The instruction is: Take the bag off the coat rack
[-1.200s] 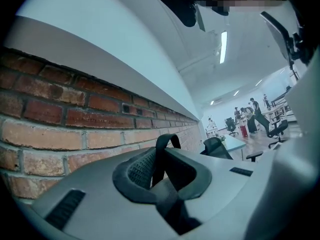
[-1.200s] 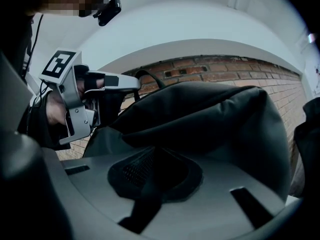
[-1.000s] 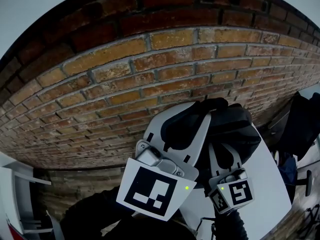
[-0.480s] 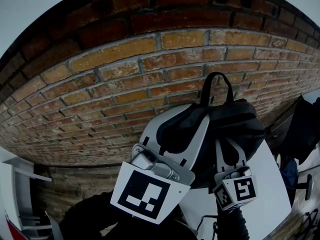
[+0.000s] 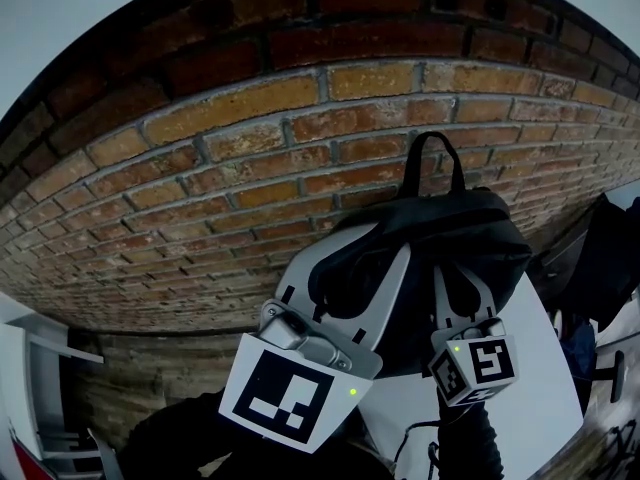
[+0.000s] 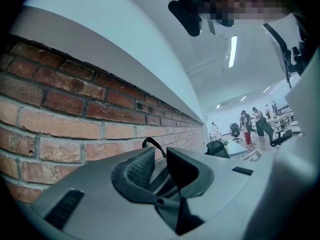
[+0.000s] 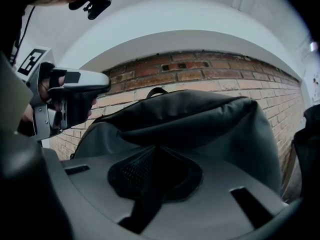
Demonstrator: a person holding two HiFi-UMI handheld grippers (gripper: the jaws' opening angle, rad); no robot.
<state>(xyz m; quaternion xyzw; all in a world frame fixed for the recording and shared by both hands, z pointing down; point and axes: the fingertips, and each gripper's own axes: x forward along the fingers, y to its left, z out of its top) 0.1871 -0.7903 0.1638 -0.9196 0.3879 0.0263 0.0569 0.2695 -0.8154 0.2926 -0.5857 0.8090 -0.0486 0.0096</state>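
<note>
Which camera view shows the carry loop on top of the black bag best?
The head view: the carry loop stands whole above the black bag, against the brick wall. The left gripper view shows only a small arc of it behind the jaws; the right gripper view shows just its top.

Below you, a white flat surface (image 5: 545, 398) ran out from the foot of the brick wall (image 5: 200, 198). The head view did not tell you whether it was a table top or the floor. Thin dark cables (image 5: 412, 440) showed against its near edge. The bag (image 5: 440, 238) was up in front of the wall, carried by your right gripper (image 7: 150, 176), whose jaws were clamped on a dark strap (image 7: 145, 199).
</note>
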